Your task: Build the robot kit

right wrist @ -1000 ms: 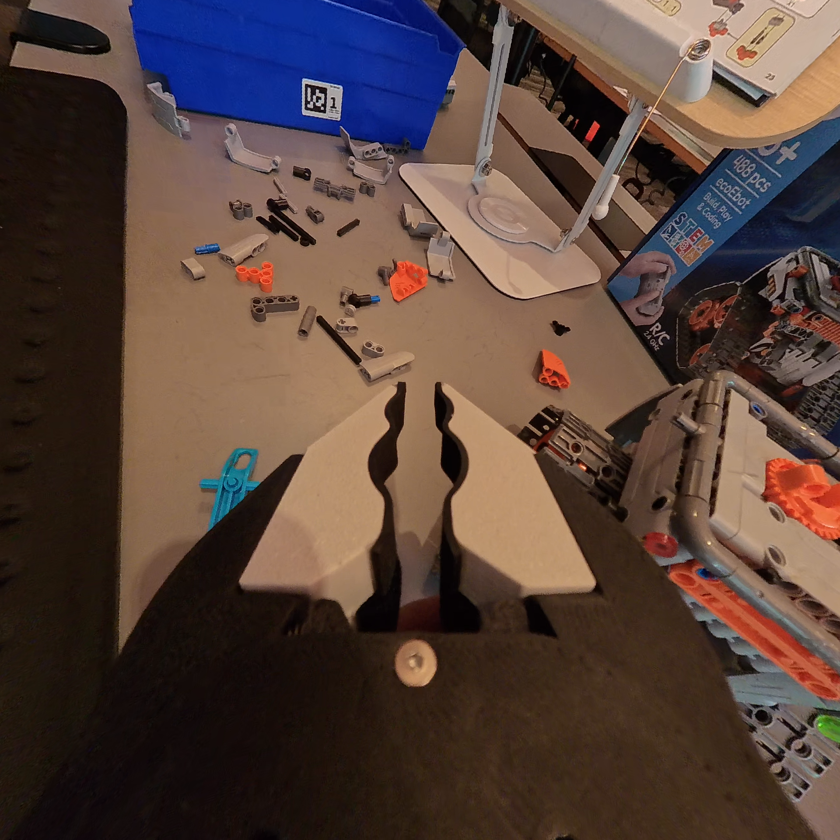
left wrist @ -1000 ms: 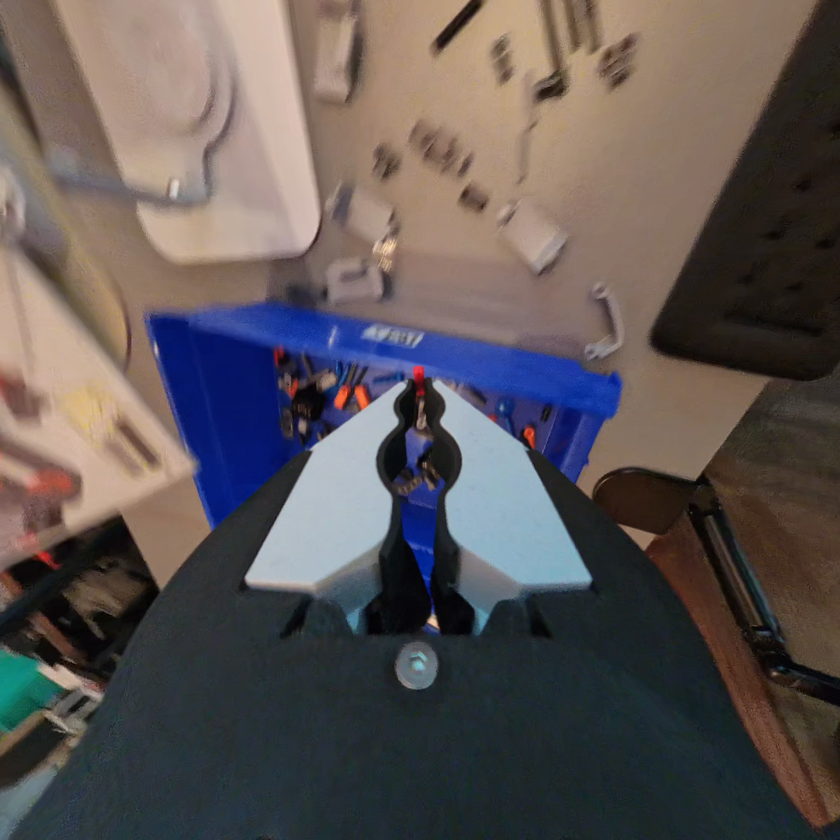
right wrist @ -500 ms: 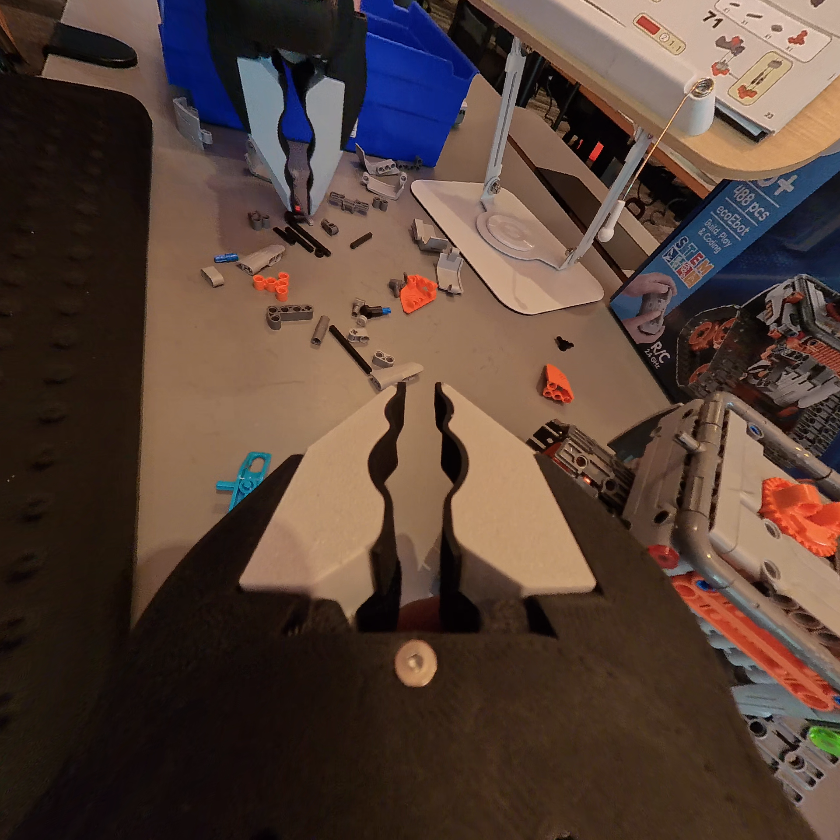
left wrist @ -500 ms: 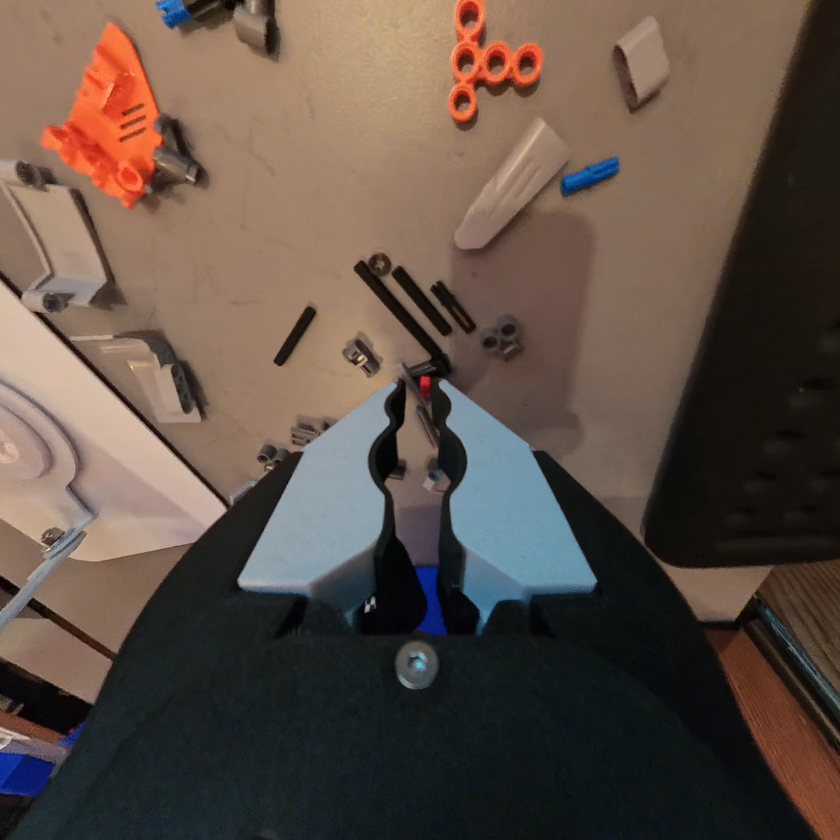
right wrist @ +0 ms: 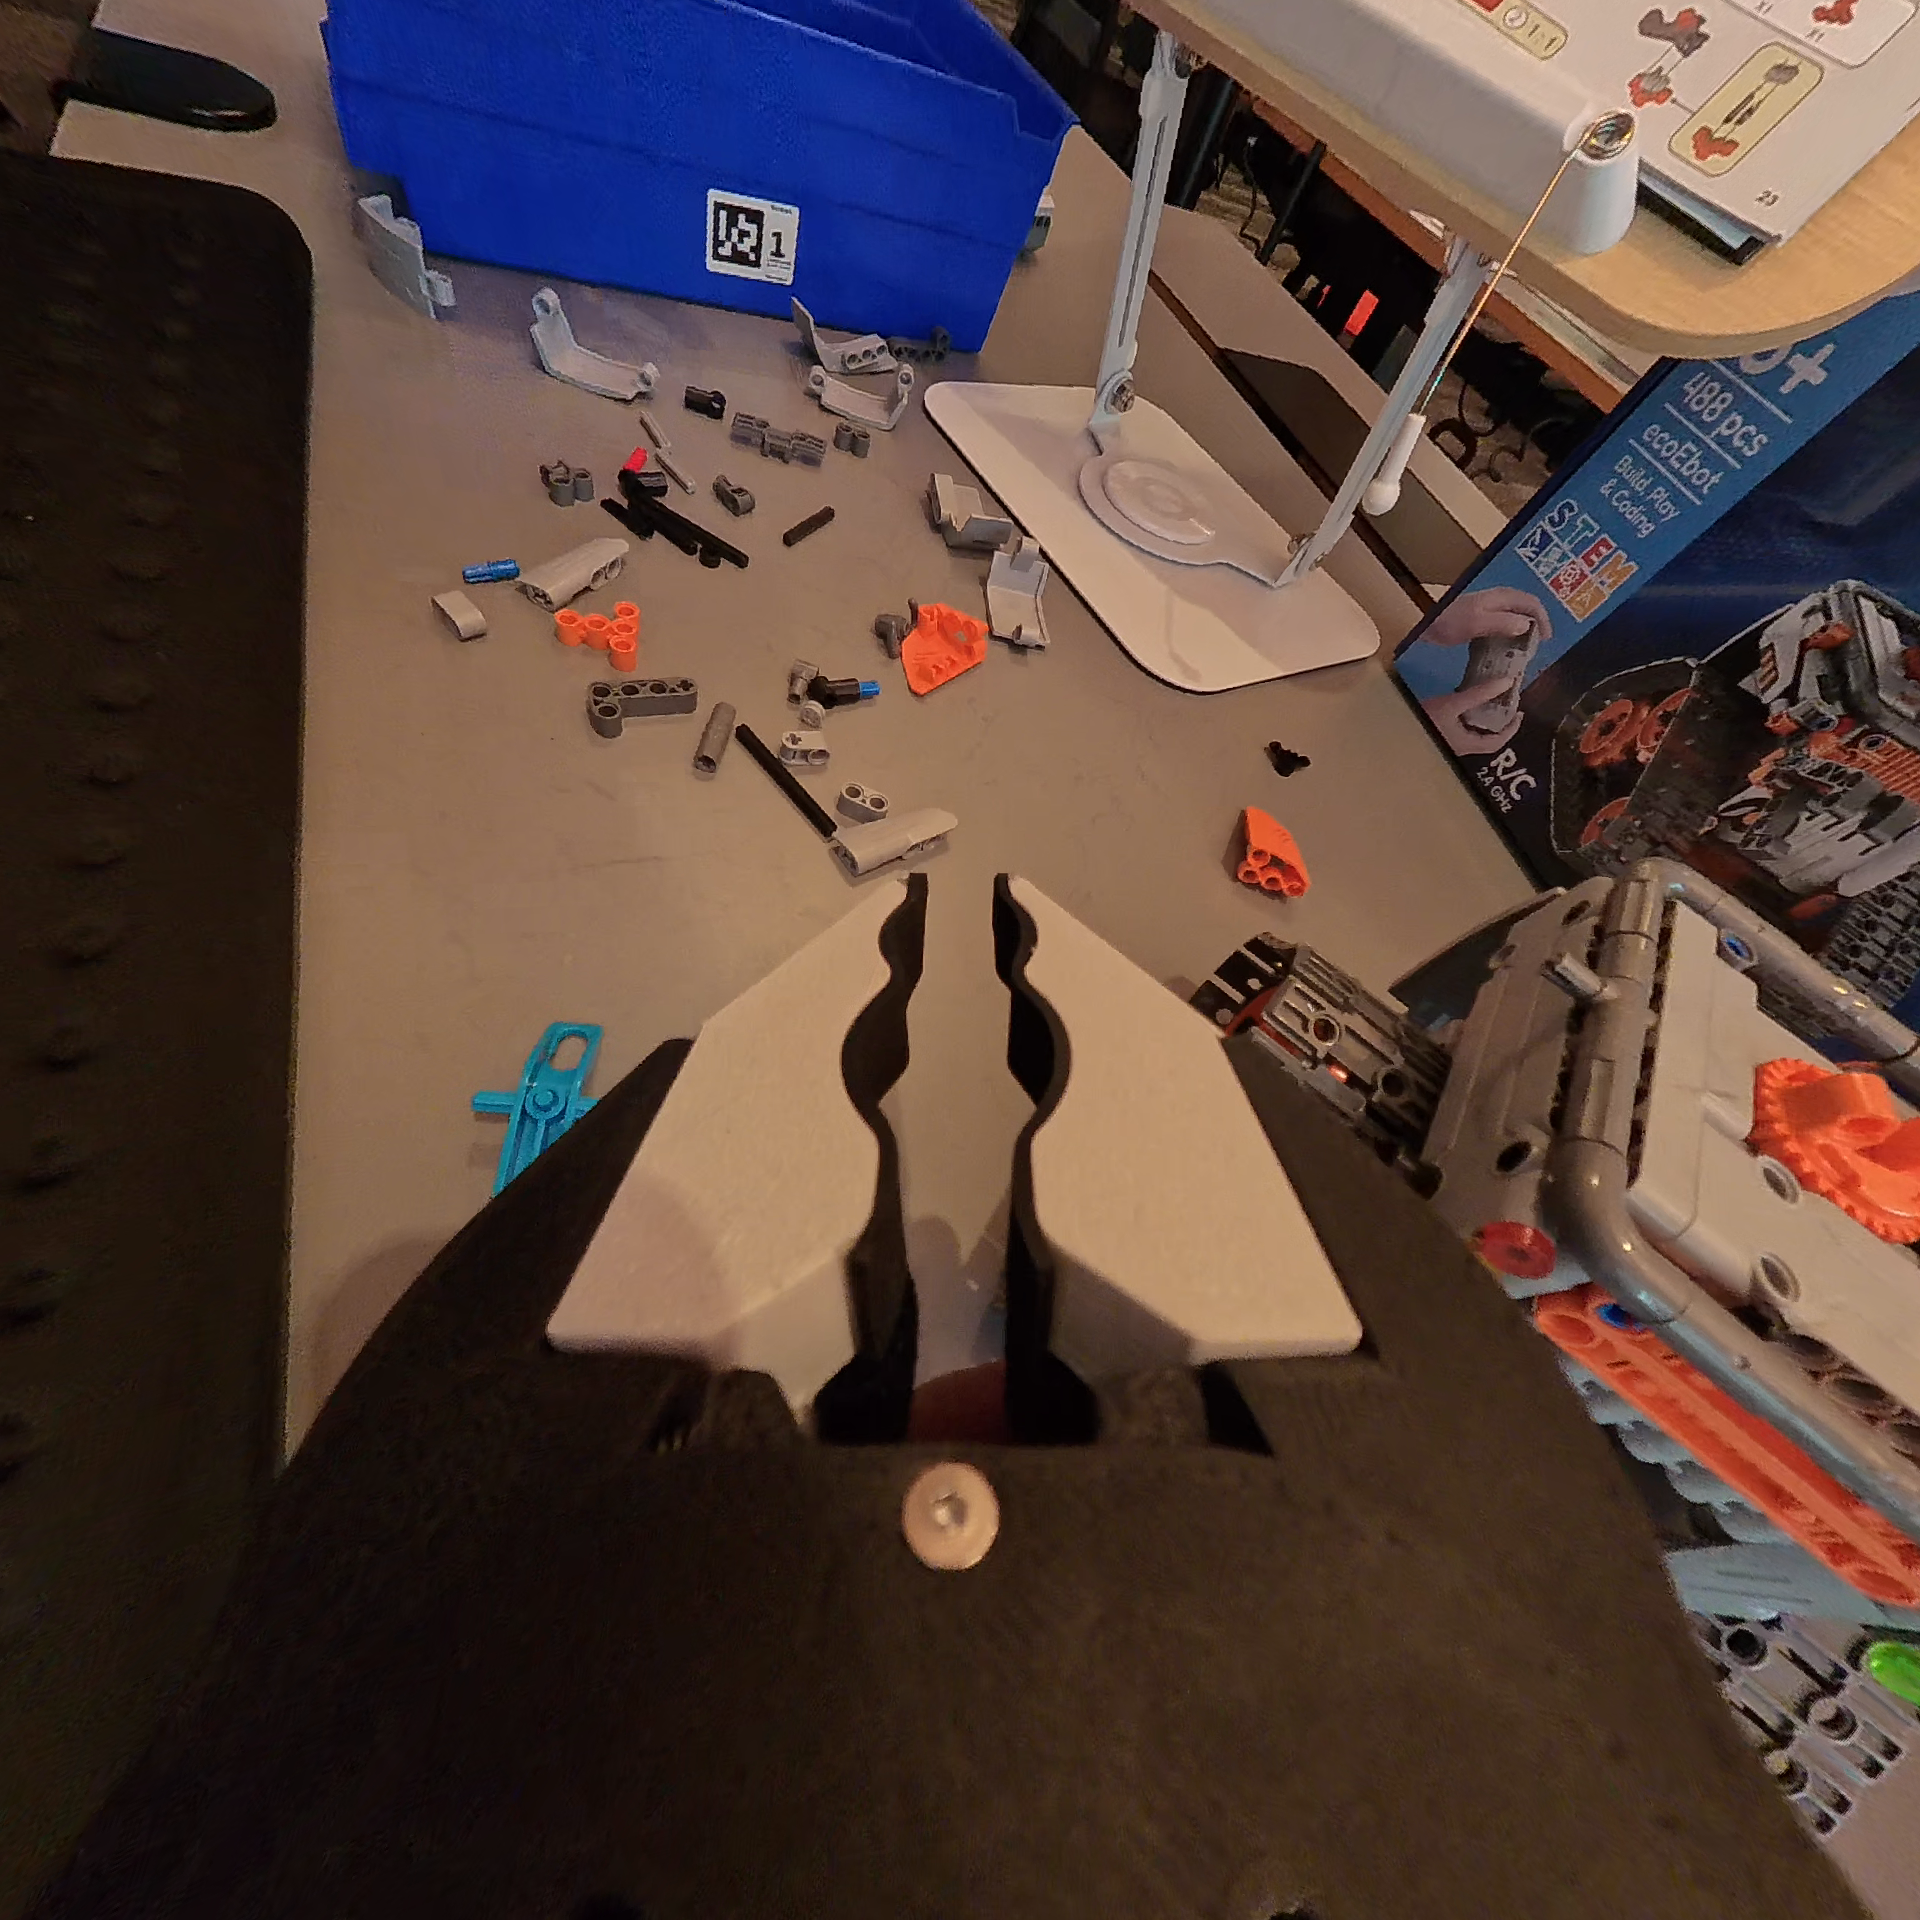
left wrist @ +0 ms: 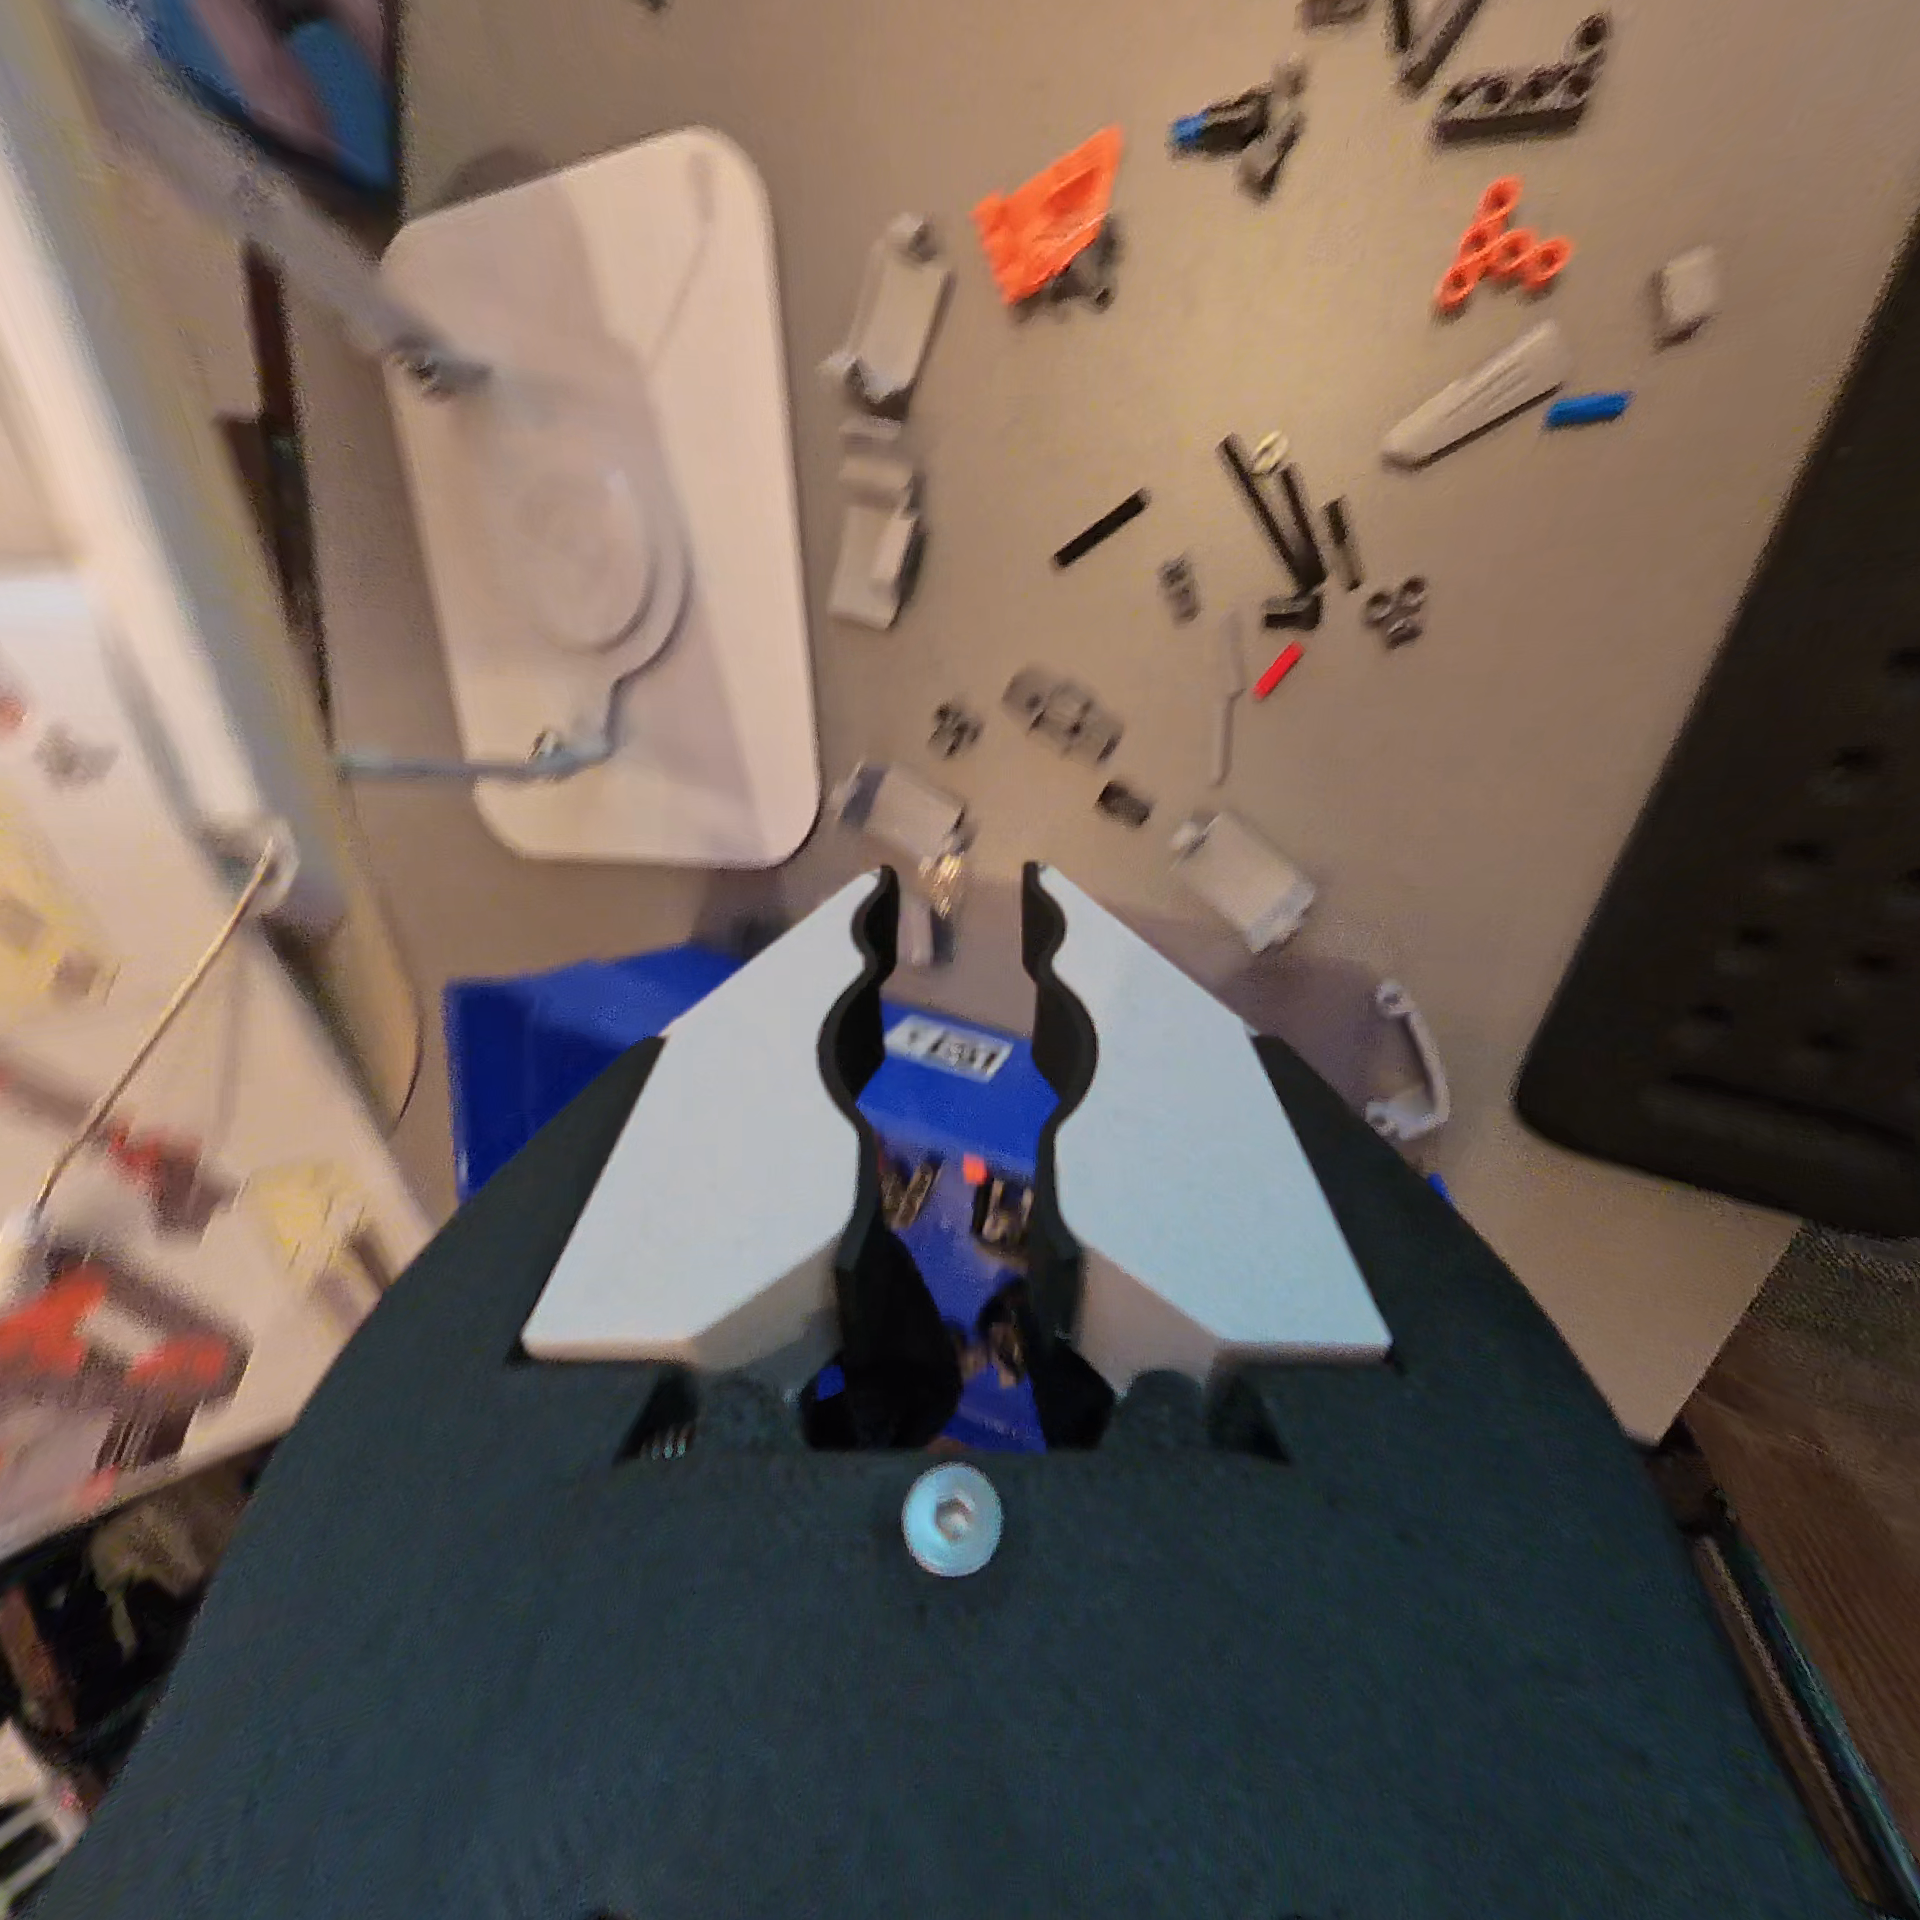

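My left gripper (left wrist: pixel 956 883) is open and empty, above the near edge of the blue bin (left wrist: pixel 582 1018); the view is blurred. A small red piece (left wrist: pixel 1278 668) lies on the grey table among black axles (left wrist: pixel 1273 520), apart from the fingers. It also shows in the right wrist view (right wrist: pixel 635 458), in front of the blue bin (right wrist: pixel 665 135). My right gripper (right wrist: pixel 956 888) is open with a narrow gap and holds nothing. It hovers over the table just short of a grey panel piece (right wrist: pixel 894 840).
Loose grey, black and orange parts (right wrist: pixel 940 646) are scattered on the table. A white stand base (right wrist: pixel 1143 520) is to the right, a partly built model (right wrist: pixel 1662 1143) and a toy box (right wrist: pixel 1714 623) at the far right. A black mat (right wrist: pixel 135 727) lies left, with a teal piece (right wrist: pixel 540 1091) nearby.
My left gripper was shut on the small red piece, carried it from the bin to the table, opened and let it go, then drew back over the bin. The right gripper barely moved.
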`<action>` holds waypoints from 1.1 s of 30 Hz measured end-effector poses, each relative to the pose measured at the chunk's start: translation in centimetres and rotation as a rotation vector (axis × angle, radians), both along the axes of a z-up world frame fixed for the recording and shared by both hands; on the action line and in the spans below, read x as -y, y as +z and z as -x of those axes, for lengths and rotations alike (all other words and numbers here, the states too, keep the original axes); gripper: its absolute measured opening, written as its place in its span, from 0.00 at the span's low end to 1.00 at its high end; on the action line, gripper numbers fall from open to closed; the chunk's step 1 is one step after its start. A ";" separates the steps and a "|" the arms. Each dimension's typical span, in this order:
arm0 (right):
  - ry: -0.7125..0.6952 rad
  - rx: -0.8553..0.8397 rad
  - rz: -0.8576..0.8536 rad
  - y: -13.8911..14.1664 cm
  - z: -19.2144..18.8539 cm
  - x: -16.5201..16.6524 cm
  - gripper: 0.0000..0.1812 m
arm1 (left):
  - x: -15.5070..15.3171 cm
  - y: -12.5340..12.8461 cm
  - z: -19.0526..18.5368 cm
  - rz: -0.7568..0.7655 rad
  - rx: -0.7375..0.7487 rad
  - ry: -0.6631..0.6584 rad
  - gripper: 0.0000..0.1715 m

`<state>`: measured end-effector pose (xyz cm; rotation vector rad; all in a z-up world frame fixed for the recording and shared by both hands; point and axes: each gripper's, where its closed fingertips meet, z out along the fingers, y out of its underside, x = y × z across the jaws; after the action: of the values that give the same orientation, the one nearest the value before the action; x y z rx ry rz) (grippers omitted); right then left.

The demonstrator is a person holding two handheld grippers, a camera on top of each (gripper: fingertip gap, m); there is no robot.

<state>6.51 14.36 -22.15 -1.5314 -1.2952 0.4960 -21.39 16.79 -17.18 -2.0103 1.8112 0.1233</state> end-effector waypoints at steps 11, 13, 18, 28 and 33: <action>-0.005 0.009 0.022 -0.6 0.0 -0.2 0.06 | 0.6 -2.0 19.5 0.114 -0.227 0.402 0.13; -0.014 0.007 0.029 -0.7 -0.1 -0.5 0.06 | 1.6 -3.8 20.9 0.184 -0.253 0.414 0.14; -0.019 -0.007 0.060 -1.2 -0.4 -0.8 0.06 | 3.8 -6.8 20.2 0.327 -0.252 0.347 0.15; 0.023 -0.062 0.065 -1.0 -0.6 -0.8 0.07 | 3.3 -7.1 15.7 0.357 -0.139 0.113 0.17; -0.001 -0.122 0.070 0.1 -1.1 -1.4 0.09 | 1.9 -7.4 14.0 0.332 -0.103 0.005 0.18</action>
<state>7.63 15.73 -22.10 -1.5345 -1.1939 0.6308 -35.42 14.86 -24.60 -2.2686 1.9997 -0.0797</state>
